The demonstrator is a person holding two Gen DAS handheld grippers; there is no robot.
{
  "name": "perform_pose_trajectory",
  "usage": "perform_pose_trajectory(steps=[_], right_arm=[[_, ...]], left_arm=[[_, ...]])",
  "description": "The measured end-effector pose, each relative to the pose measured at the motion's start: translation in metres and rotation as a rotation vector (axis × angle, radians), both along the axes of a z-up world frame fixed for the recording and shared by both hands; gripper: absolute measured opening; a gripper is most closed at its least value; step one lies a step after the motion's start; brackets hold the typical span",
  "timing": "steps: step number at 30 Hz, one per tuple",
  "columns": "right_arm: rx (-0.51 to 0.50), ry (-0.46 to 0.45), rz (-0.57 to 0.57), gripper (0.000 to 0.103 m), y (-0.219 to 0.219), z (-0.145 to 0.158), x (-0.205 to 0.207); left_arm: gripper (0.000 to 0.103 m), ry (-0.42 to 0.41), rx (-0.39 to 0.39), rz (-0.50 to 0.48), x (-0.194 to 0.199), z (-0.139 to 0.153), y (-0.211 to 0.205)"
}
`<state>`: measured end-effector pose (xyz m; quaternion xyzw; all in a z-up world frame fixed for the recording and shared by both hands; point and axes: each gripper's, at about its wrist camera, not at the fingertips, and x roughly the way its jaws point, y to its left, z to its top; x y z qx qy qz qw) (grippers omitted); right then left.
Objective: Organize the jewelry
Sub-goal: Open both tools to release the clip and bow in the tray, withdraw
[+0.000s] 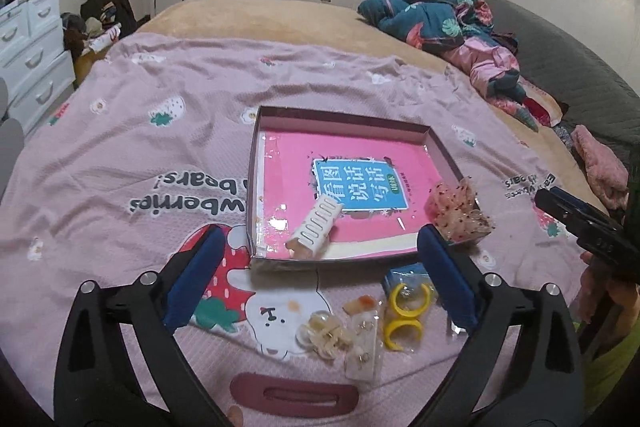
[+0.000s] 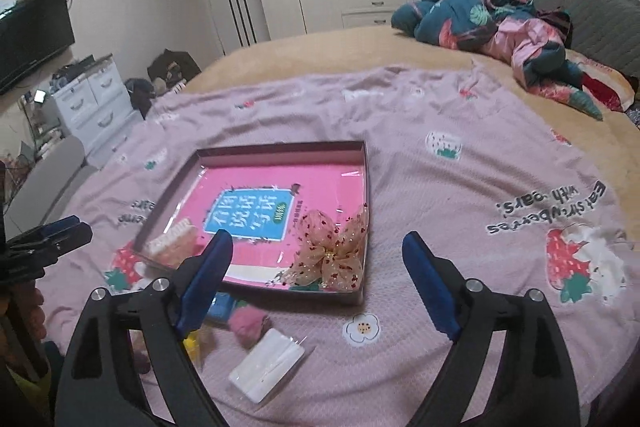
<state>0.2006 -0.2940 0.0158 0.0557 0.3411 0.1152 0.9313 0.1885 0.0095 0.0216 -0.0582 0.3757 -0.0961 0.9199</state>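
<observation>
A shallow box [image 1: 256, 163] with a pink book inside lies on the pink blanket. A white hair claw clip [image 1: 316, 227] and a sheer gold bow [image 1: 460, 209] lie in it; the bow also shows in the right wrist view [image 2: 332, 253]. My left gripper [image 1: 320, 267] is open and empty, above loose pieces: yellow rings [image 1: 404, 311], a clear earring packet [image 1: 362, 347], a pale scrunchie [image 1: 326, 335]. My right gripper [image 2: 316, 267] is open and empty near the box's front edge [image 2: 280, 293]. A white packet [image 2: 266, 363] and a pink pom [image 2: 248, 323] lie below it.
A dark red oblong clip [image 1: 294, 395] lies at the near blanket edge. A blue item [image 1: 404, 275] sits by the yellow rings. A heap of quilts and clothes [image 1: 448, 15] lies at the far right of the bed. White drawers [image 1: 28, 55] stand at left.
</observation>
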Motion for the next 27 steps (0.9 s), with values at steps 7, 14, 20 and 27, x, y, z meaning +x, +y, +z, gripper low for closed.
perform_pose_trajectory(steps=[7,14,20,27], right_arm=[[0.01,-0.049,0.013,0.087,-0.001,0.021,-0.029],[-0.004,-0.08,0.042,0.087,0.007,0.033,-0.053],[-0.028,-0.096,0.065,0.087,0.017,0.036,-0.069],[-0.046,-0.088,0.097,0.087,0.023,0.031,-0.083]], left_arm=[[0.093,-0.044,0.004,-0.002,-0.025,0.017,0.0],[0.093,-0.066,-0.01,-0.006,-0.047,0.025,0.003],[0.093,-0.072,-0.012,-0.003,-0.062,0.026,0.005],[0.093,-0.053,-0.008,-0.014,-0.079,0.017,0.003]])
